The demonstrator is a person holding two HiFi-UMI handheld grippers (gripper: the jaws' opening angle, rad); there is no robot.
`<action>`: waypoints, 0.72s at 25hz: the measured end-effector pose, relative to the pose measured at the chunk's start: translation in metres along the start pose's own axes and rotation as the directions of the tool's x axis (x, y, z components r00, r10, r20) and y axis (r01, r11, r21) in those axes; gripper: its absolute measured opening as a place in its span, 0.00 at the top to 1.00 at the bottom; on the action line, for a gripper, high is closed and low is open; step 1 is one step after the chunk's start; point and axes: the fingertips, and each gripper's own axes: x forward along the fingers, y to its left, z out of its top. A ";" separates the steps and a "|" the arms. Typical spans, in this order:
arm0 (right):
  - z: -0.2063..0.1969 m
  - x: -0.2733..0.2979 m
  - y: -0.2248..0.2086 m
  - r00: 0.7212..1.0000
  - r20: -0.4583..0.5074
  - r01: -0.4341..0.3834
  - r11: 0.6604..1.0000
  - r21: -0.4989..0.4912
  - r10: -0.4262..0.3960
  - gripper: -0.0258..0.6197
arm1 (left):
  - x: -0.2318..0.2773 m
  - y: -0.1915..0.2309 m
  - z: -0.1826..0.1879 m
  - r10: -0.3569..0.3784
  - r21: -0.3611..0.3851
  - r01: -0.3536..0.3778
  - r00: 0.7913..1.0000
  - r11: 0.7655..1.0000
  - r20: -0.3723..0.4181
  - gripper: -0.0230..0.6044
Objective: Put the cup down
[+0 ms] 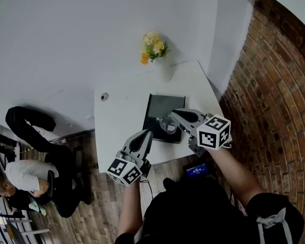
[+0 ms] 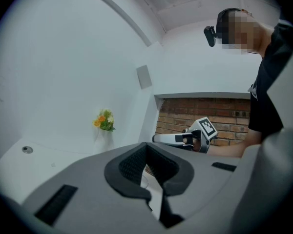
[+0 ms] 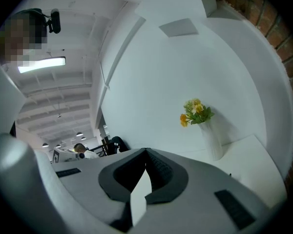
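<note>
The cup (image 1: 168,125) stands on a dark tray (image 1: 160,104) near the middle of the white table (image 1: 119,121), toward the tray's near edge. It looks like clear glass with a side handle. Whether anything is in it cannot be made out from the head view.

The right gripper (image 1: 174,115) has its tips just beside the cup, over the tray. Its own view shows the jaws pressed together with nothing between them. Whether the tips touch the cup is unclear.

The left gripper (image 1: 148,133) hangs by the table's near edge, left of the tray and apart from the cup, its jaws likewise closed and empty.

At the far edge a white vase (image 3: 211,140) holds yellow and orange flowers (image 1: 153,47). A small round fitting (image 1: 104,96) sits near the table's left corner.

Each gripper's cube (image 1: 213,132) carries black-and-white square markers. Below the table a small device (image 1: 195,170) shows a blue screen, its text too small to read.
</note>
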 end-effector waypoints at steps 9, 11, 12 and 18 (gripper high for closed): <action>-0.003 0.006 -0.006 1.000 -0.023 0.016 1.000 -0.024 -0.017 0.94 | 0.006 0.006 0.004 0.007 0.002 -0.007 1.000 1.000 -0.001 0.95; -0.004 0.006 -0.007 0.999 -0.029 0.021 0.999 -0.033 -0.022 0.94 | 0.007 0.007 0.002 0.009 -0.003 -0.009 1.000 1.000 -0.003 0.95; -0.004 0.006 -0.008 0.999 -0.030 0.022 0.999 -0.036 -0.023 0.94 | 0.008 0.007 0.002 0.009 -0.005 -0.009 1.000 1.000 -0.003 0.95; -0.004 0.005 -0.011 0.999 -0.025 0.027 0.999 -0.033 -0.028 0.94 | 0.011 0.005 0.002 0.000 -0.006 0.000 1.000 1.000 -0.003 0.95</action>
